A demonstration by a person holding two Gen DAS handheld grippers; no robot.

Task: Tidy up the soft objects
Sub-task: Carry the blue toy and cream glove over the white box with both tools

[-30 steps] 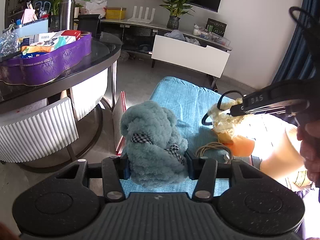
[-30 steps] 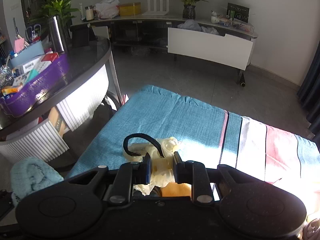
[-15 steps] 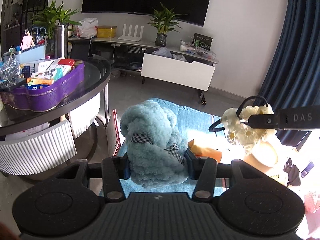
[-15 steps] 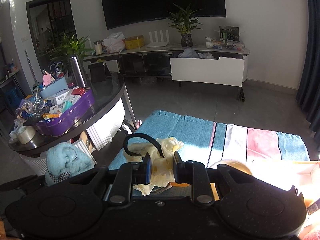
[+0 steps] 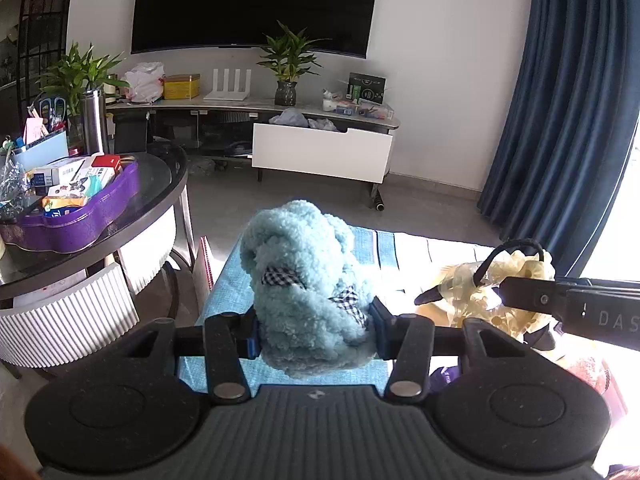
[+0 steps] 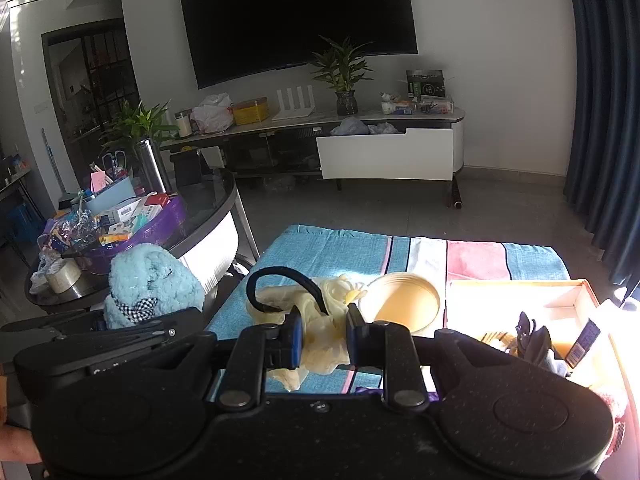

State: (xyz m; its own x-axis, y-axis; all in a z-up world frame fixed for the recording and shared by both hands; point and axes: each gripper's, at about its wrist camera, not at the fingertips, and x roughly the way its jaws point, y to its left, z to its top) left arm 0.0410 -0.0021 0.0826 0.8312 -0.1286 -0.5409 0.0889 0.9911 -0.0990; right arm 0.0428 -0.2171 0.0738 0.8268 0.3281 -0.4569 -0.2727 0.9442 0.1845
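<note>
My left gripper (image 5: 314, 330) is shut on a fluffy light-blue plush toy (image 5: 306, 288) with checked ribbon, held in the air above the striped cloth (image 5: 228, 284). The toy also shows in the right wrist view (image 6: 148, 280). My right gripper (image 6: 323, 334) is shut on a pale yellow flower hair tie with a black elastic loop (image 6: 320, 312), held above the cloth (image 6: 340, 244). In the left wrist view the hair tie (image 5: 504, 280) hangs at the right, level with the plush toy.
A round cream container (image 6: 400, 304) and an open cardboard box (image 6: 560, 300) with dark items sit on the cloth at the right. A glass round table (image 5: 152, 208) with a purple tray (image 5: 80, 220) stands to the left. A TV cabinet (image 5: 320, 148) lines the far wall.
Both grippers have risen from the cloth with their objects still held. The views now look higher and farther over the room, and the container and box have come into the right view.
</note>
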